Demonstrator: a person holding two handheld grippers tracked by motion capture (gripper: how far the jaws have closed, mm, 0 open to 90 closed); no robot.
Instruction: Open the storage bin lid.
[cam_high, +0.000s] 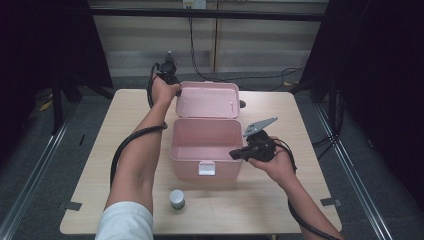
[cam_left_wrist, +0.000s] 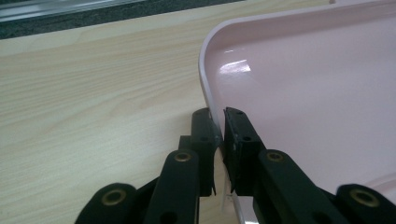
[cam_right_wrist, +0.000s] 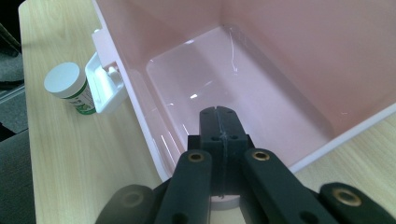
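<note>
A pink box (cam_high: 205, 147) stands open near the middle of the bench (cam_high: 125, 115), and everything else is placed here relative to it. Its lid (cam_high: 207, 100) is swung up and back behind the body, with the pale inside face turned toward the person. A small white latch (cam_high: 206, 168) hangs on the front wall of the box.

The left hand-held gripper (cam_high: 175, 89) is at the far left corner of the box, at the lid's left edge. In the left gripper view its two black jaws sit one on each side of the lid's thin rim (cam_left_wrist: 215, 123), close against it, so this hand-held gripper (cam_left_wrist: 218, 135) is pinching the lid's edge. The wood of the bench lies to the outside of that rim, and the glossy pink inside of the lid to the other side.

The right hand-held gripper (cam_high: 235, 154) is at the right wall of the box, just at its rim, pointing in toward the hollow. In the right gripper view its jaws are pressed together with nothing between them (cam_right_wrist: 219, 126), above the bare pink floor of the box (cam_right_wrist: 261, 93).

A small bottle (cam_high: 177, 198) with a white cap stands on the bench in front of the box, a little left of the latch and apart from the front wall (cam_right_wrist: 70, 88).
</note>
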